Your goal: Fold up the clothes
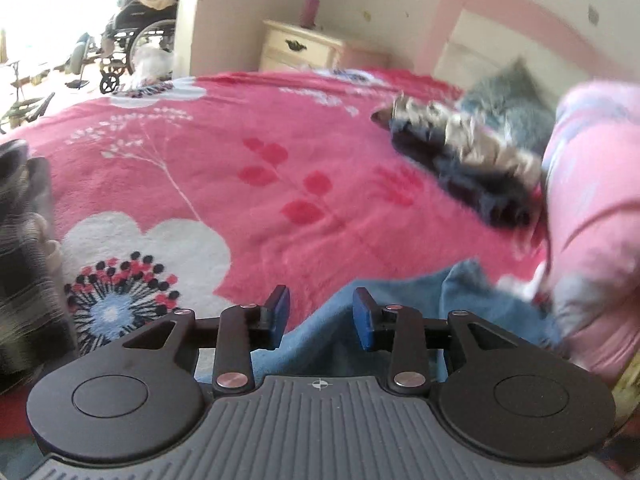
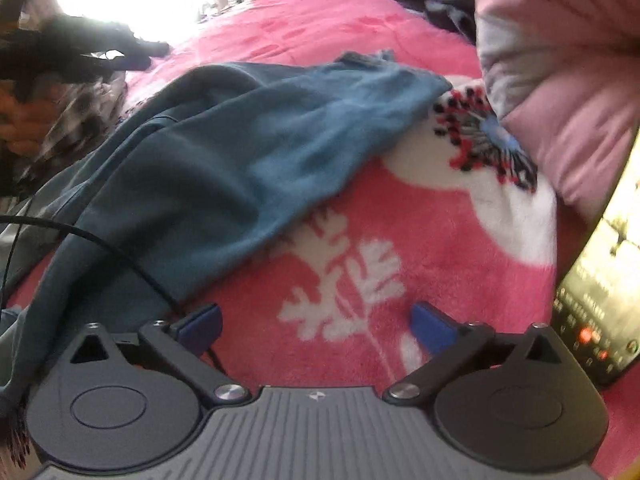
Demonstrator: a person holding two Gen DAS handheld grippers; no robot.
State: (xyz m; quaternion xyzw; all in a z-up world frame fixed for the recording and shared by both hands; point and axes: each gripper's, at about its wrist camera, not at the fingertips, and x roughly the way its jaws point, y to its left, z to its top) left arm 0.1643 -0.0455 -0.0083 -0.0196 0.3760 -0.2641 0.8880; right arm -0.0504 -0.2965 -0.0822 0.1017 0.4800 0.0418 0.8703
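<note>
Pink bedspread (image 2: 400,208) everywhere; only the left view shows a nightstand (image 1: 300,46)

Left claw (image 1: 321,314) partly parted, right claw (image 2: 316,324) spread wide, both empty.

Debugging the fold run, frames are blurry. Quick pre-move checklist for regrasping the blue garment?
1. Left gripper empty: ok, jaws part open, nothing pinched; blue garment lies below and beyond them.
2. Right gripper empty: ok, jaws wide, only the pink floral blanket between them.
3. Garment flat for folding: not ok, it lies bunched and creased.
4. Black cable clear of garment: not ok, it crosses the near part of the garment.
5. Fold area clear: not ok, pink pillow sits by the garment's far corner.
6. Garment edges located: cannot tell, the near end runs out of frame.
</note>
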